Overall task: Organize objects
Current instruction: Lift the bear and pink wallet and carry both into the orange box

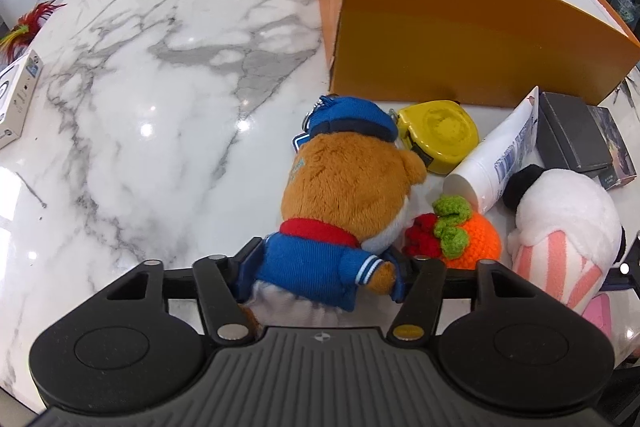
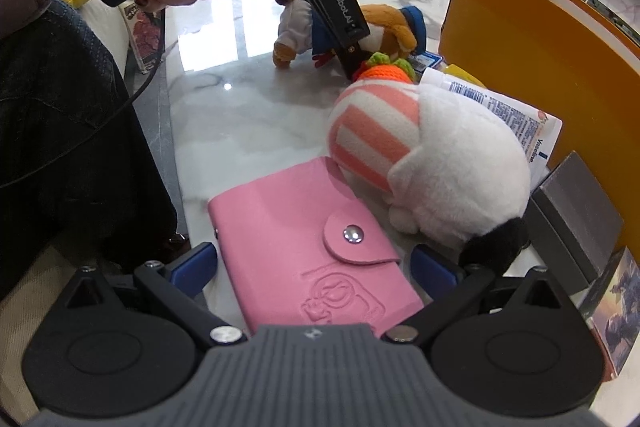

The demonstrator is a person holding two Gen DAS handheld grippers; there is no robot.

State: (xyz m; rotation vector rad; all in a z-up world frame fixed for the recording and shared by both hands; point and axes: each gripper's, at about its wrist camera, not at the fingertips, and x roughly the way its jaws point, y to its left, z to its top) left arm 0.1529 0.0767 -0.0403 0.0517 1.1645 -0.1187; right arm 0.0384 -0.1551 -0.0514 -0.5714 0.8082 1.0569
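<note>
A brown bear plush (image 1: 340, 187) in a blue cap and blue jacket lies on the marble table (image 1: 140, 87). My left gripper (image 1: 324, 267) has its fingers around the bear's body and presses on it. It shows in the right wrist view too (image 2: 352, 59), closed on the bear (image 2: 384, 27). My right gripper (image 2: 314, 267) is open, with its blue fingertips on either side of a pink snap wallet (image 2: 304, 247) that lies flat on the table. An open orange box (image 1: 460, 27) stands behind the pile.
Beside the bear lie a yellow tape measure (image 1: 440, 133), a white lotion tube (image 1: 496, 163), a crocheted orange fruit (image 1: 468, 239), a white plush with pink stripes (image 2: 424, 163) and a dark grey box (image 1: 572, 139). A white box (image 1: 16, 99) sits at the left table edge.
</note>
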